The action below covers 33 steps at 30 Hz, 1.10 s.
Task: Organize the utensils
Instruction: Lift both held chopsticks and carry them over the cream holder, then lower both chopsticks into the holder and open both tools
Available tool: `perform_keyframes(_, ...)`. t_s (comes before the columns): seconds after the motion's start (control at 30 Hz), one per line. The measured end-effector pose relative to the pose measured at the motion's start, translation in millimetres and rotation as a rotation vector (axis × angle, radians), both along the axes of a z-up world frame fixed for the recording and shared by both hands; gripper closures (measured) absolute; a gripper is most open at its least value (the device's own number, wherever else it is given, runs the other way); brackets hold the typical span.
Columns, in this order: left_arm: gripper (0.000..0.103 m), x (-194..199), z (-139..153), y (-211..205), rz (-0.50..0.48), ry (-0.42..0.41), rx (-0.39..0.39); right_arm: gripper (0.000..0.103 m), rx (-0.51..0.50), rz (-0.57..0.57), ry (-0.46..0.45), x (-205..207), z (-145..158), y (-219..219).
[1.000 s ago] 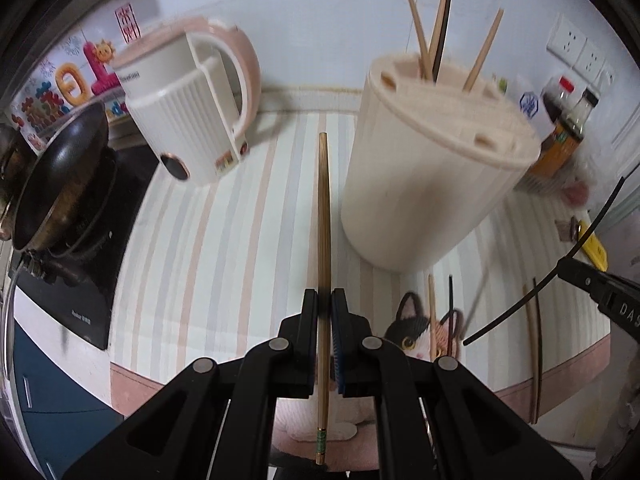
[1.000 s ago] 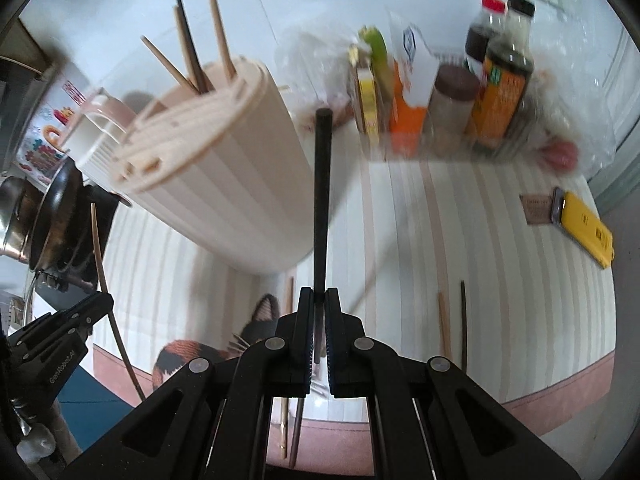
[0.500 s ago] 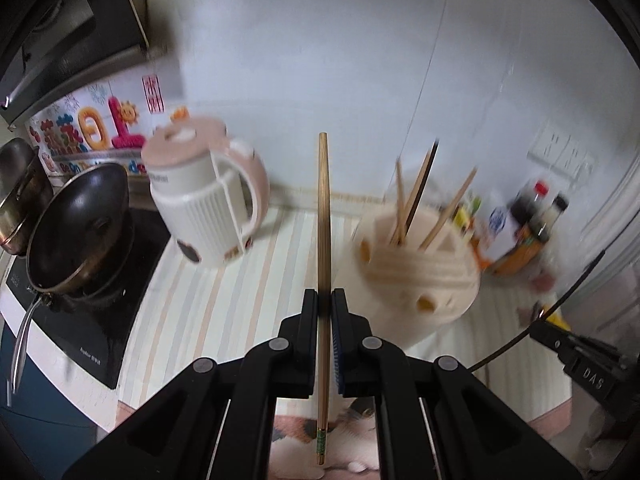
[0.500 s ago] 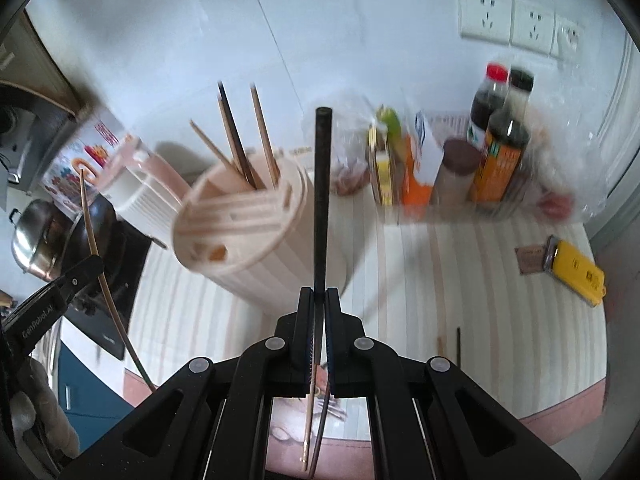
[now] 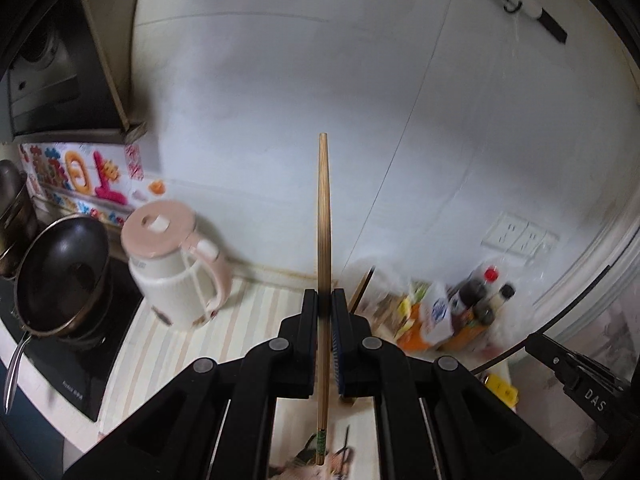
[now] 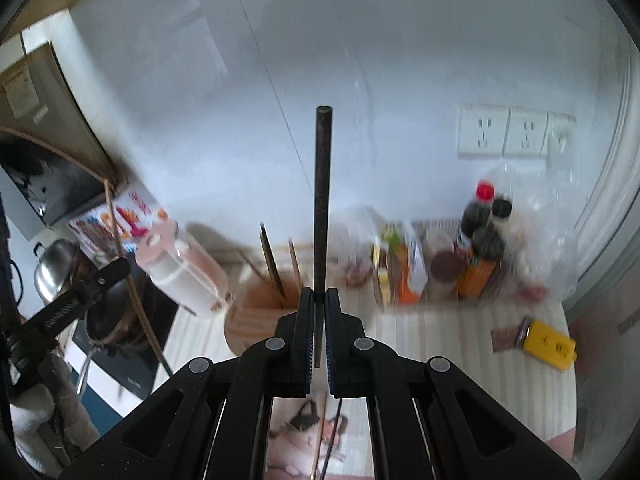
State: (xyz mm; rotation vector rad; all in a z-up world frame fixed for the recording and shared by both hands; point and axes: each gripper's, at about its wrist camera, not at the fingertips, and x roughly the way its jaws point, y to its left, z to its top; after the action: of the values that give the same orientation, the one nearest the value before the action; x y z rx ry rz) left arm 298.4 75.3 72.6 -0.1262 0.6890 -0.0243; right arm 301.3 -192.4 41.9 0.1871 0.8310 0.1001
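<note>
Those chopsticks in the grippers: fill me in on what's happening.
A person is sorting chopsticks by hand. The left gripper is shut on a wooden chopstick, the right gripper on a black chopstick, both raised above the striped counter. The holder already has several chopsticks in it.

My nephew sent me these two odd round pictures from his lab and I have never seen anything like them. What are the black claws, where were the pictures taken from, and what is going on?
No robot here: a person holds a two-finger gripper in each hand, each carrying a fisheye camera looking along its fingers. In the left view, the left gripper is shut on a wooden chopstick. In the right view, the right gripper is shut on a black chopstick. On the striped counter stand a chopstick holder, a pink kettle and sauce bottles. A yellow object lies there too.
</note>
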Motion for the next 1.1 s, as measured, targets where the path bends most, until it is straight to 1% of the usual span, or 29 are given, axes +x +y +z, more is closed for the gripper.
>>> perform_keyframes(0.1,0.099,24.5,6.2,-9.6,-0.008,-0.016,-0.009,0.098,-0.017,-0.005,-0.029,19.2,14.3,2.4)
perform_keyframes(0.23,0.099,57.0,2.1,-15.8,-0.013,-0.029,-0.017,0.098,-0.013,-0.013,-0.033,46.7,13.2,7.9)
perform_keyframes(0.4,0.099,94.6,-18.9,-15.8,0.008,-0.005,-0.008,0.098,0.021,-0.006,0.006,78.7,-7.8,16.4)
perform_keyframes(0.53,0.099,114.1,-34.3,-14.7,0.018,-0.01,0.001,0.098,0.034,-0.007,0.035,94.1,-24.6,21.6)
perform_keyframes(0.63,0.099,126.1,-45.8,-17.0,0.01,-0.009,0.025,0.098,0.039,-0.004,0.066,103.6,-40.3,25.8)
perform_keyframes(0.83,0.099,140.1,-71.3,-16.8,-0.017,0.062,0.048,0.098,0.051,0.003,0.117,112.4,-63.8,29.3)
perform_keyframes(0.93,0.098,135.6,-71.5,-18.1,-0.043,0.074,0.069,0.097,0.049,0.014,0.146,116.2,-72.7,30.3)
perform_keyframes(1.0,0.097,131.9,-69.0,-16.8,-0.062,0.108,0.054,0.097,0.049,0.035,0.177,119.1,-77.7,32.1)
perform_keyframes(1.03,0.094,129.6,-67.8,-18.1,-0.069,0.124,0.054,0.097,0.054,0.041,0.191,120.3,-79.6,31.9)
perform_keyframes(1.1,0.092,126.8,-66.7,-23.0,-0.081,0.152,0.078,0.096,0.069,0.05,0.219,123.4,-85.5,31.7)
